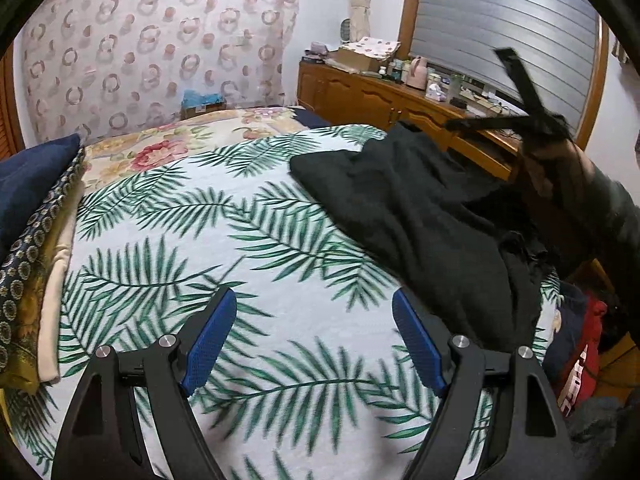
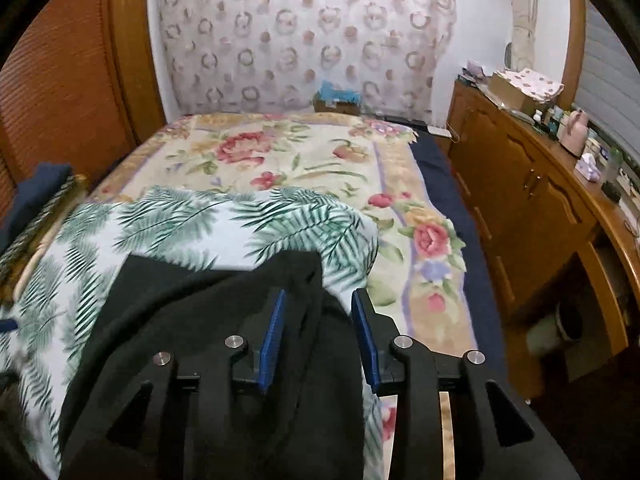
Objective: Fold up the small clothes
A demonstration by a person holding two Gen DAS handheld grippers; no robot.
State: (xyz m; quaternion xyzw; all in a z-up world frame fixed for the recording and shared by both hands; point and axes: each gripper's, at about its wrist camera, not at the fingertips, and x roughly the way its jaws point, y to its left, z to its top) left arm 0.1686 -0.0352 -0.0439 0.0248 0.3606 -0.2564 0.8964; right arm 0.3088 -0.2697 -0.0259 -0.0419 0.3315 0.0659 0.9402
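A black garment lies crumpled on the palm-leaf sheet at the right of the bed. My left gripper is open and empty, low over the sheet, left of the garment. In the right wrist view the black garment spreads under and around my right gripper. Its blue pads stand a hand's width apart with cloth between and below them, not pinched. The right gripper also shows blurred in the left wrist view, above the garment's far edge.
A stack of folded fabrics and a navy pillow sit at the bed's left edge. A floral blanket covers the far bed. A wooden dresser with clutter runs along the right. Red and dark clothes hang by the bed's right side.
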